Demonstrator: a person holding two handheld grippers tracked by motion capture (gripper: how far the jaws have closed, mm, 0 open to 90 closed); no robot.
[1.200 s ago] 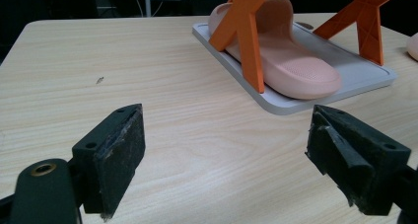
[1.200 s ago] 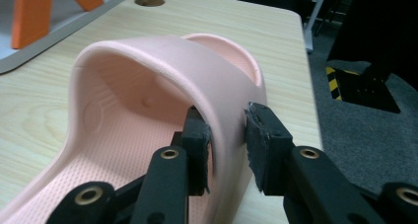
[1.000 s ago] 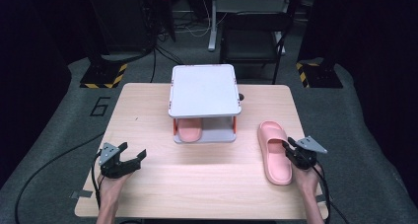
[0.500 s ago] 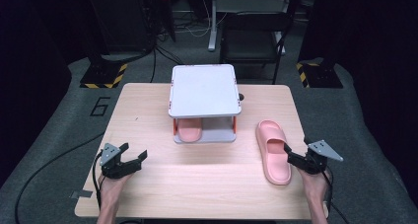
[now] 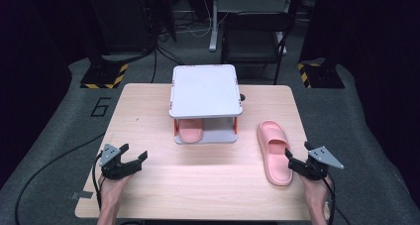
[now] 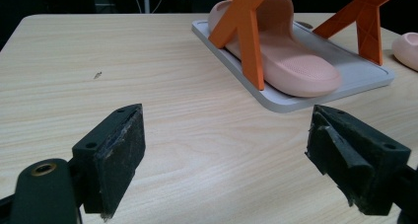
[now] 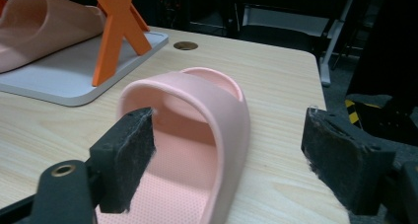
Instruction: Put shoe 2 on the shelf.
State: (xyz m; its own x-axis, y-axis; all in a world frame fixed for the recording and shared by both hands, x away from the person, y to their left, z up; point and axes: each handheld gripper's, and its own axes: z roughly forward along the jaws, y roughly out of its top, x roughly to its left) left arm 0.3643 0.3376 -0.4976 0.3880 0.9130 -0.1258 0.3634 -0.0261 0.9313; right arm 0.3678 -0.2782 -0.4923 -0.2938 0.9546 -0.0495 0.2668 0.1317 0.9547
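This looks like a lab or test room. A bare wooden table (image 5: 148, 116) stands on grey carpet (image 5: 59, 126) marked with a number six (image 5: 100, 106). Black-and-yellow hazard tape (image 5: 106, 79) wraps the stand bases behind it, cables (image 5: 198, 29) trail over the floor, and dark equipment frames (image 5: 247, 22) fill the unlit background.

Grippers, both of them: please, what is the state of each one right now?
Left gripper: open, holding nothing, over bare table.
Right gripper: open, jaws have just been opening; it holds nothing, beside the loose pink slipper.
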